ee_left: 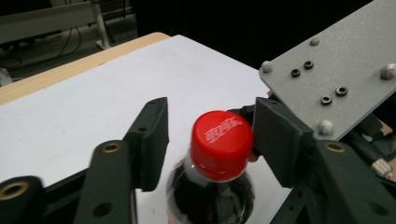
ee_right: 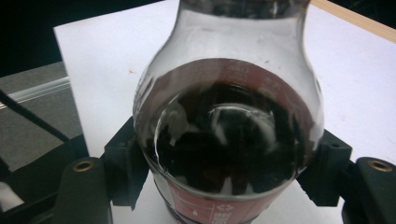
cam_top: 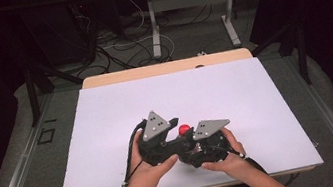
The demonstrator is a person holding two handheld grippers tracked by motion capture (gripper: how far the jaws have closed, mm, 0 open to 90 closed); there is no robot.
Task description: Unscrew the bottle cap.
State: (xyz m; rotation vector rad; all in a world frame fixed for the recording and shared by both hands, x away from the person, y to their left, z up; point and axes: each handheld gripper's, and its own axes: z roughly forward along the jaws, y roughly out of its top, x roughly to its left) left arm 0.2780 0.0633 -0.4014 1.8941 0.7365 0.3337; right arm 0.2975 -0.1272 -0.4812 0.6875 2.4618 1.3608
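**Cola bottle: cap, label and grip status**

The bottle [ee_right: 229, 135] stands on the white sheet [cam_top: 234, 88] that covers the table, near the person's edge and between the two hands. It is clear plastic and holds a dark liquid.

The red cap [ee_left: 222, 143] carries raised script lettering on its top face; the characters are too small to read. A red label band [ee_right: 210, 207] with white print and a recycling-type symbol wraps the body; the wording is not legible.

The right gripper [ee_right: 224, 172] is clamped on the bottle body, one black pad pressing on each side.

The left gripper [ee_left: 208, 135] has its jaws apart around the cap. The right-hand pad sits against or just beside the cap; the left-hand pad stands clear of it.

A grey plate [ee_left: 341, 70] of the right gripper appears behind the cap.
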